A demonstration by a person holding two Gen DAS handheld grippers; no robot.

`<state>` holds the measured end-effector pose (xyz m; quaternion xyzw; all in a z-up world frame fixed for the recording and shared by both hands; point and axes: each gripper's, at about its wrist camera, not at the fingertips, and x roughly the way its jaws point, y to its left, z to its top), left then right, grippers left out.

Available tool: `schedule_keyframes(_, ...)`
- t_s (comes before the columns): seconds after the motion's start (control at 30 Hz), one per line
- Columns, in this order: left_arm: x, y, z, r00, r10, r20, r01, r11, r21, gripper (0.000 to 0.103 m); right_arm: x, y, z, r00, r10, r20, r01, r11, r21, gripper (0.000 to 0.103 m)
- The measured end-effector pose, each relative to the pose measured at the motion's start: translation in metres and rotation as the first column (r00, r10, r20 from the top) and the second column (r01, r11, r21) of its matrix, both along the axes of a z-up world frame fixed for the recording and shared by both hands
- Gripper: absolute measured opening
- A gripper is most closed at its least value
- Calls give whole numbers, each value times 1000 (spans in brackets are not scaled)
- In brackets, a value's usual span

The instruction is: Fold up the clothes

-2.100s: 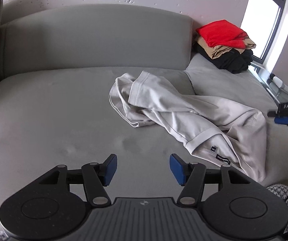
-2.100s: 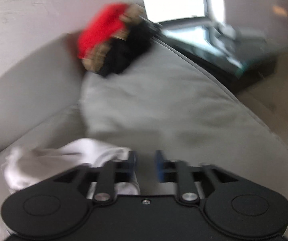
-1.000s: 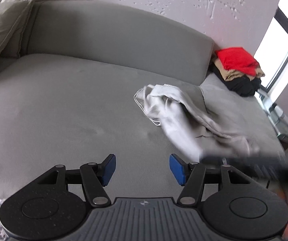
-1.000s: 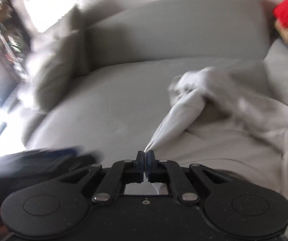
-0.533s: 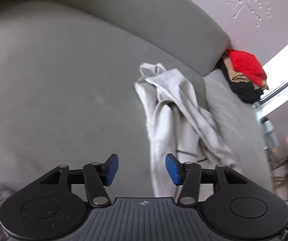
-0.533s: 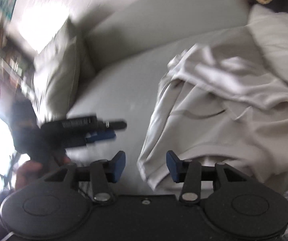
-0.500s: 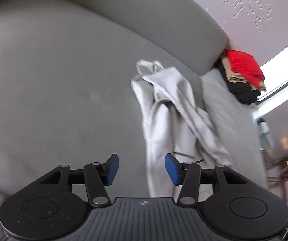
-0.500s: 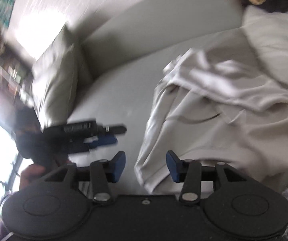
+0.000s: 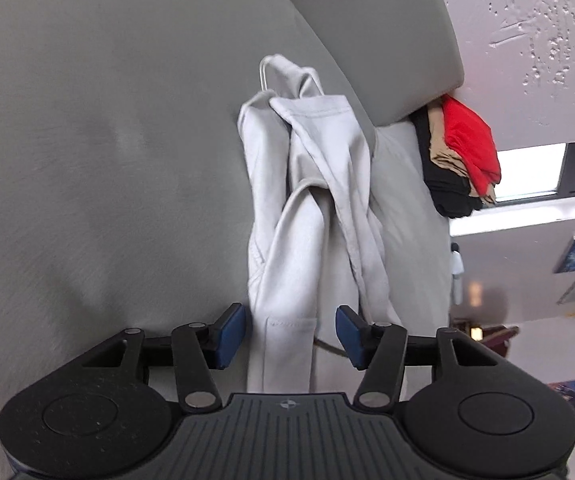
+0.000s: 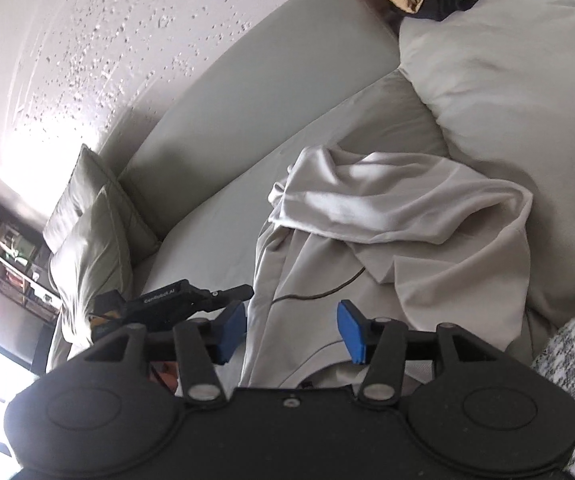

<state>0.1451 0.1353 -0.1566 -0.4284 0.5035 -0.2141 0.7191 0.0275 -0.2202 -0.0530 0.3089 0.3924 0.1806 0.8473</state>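
The left gripper (image 9: 289,334) has its jaws wide open, with nothing between the pads pressed. A pale grey garment (image 9: 311,216) lies crumpled on the grey sofa (image 9: 99,128), and its near edge runs just between the open jaws and under them. From there the garment stretches away ahead of the jaws toward the sofa back. Far ahead and to the right of the jaws a pile (image 9: 461,164) of folded clothes, red on top, then tan and black, rests in the sofa corner.

The right gripper (image 10: 290,332) also has its jaws wide open and holds nothing. The same garment (image 10: 387,232) lies between its jaws and spreads ahead and to the right. A thin dark cord (image 10: 323,290) lies on the cloth just ahead of the jaws. Left of the jaws a cushion (image 10: 87,248) leans against the sofa back, and the left gripper (image 10: 175,304) shows beside it.
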Motion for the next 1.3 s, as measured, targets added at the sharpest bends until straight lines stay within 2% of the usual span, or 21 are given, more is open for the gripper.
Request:
schedule_keyframes(0.03,3,0,-2,1000,-9,-3,9,1000,-16,52,-1,-2,0,1000,-4,1,4,1000,4,50)
schedule_keyframes(0.07,5,0,-3,1000,-17,-6,17,999,-31,45,-1,-3,0,1000,-8,2,8,1000,7,51)
schedule_keyframes(0.27,-14,11,5,996,12,89,0,991,-135,41,-4,-17,2,999,-49,15,49,999,6,53)
schedule_keyframes(0.43,-13,13,6,991,53,127,-34,988,-150,25,0,-25,-2,997,-78,5,78,997,12,55)
schedule_keyframes(0.5,-11,10,6,989,49,137,-30,990,-136,18,1,-25,-3,997,-79,4,79,997,11,55)
schedule_keyframes(0.7,3,0,3,993,10,122,-1,997,-75,18,3,-33,-9,995,-97,-15,97,995,11,59)
schedule_keyframes(0.93,18,-11,0,994,-33,100,34,999,-5,18,7,-41,-14,992,-121,-34,122,993,9,59)
schedule_keyframes(1.0,23,-14,-1,995,-46,94,44,999,15,2,7,-47,-15,989,-144,-37,145,989,8,60)
schedule_keyframes(1.07,24,-16,0,996,-26,89,21,999,49,0,7,-54,-16,983,-176,-46,176,984,7,62)
schedule_keyframes(1.17,14,-18,17,991,9,137,-27,991,133,0,9,-64,-20,971,-226,-72,226,974,-14,62)
schedule_keyframes(1.23,-2,-14,37,979,59,195,-94,980,174,0,11,-63,-20,969,-232,-80,227,972,-62,62)
schedule_keyframes(1.3,-26,-2,59,958,129,258,-185,960,208,0,12,-59,-19,971,-224,-82,215,971,-110,62)
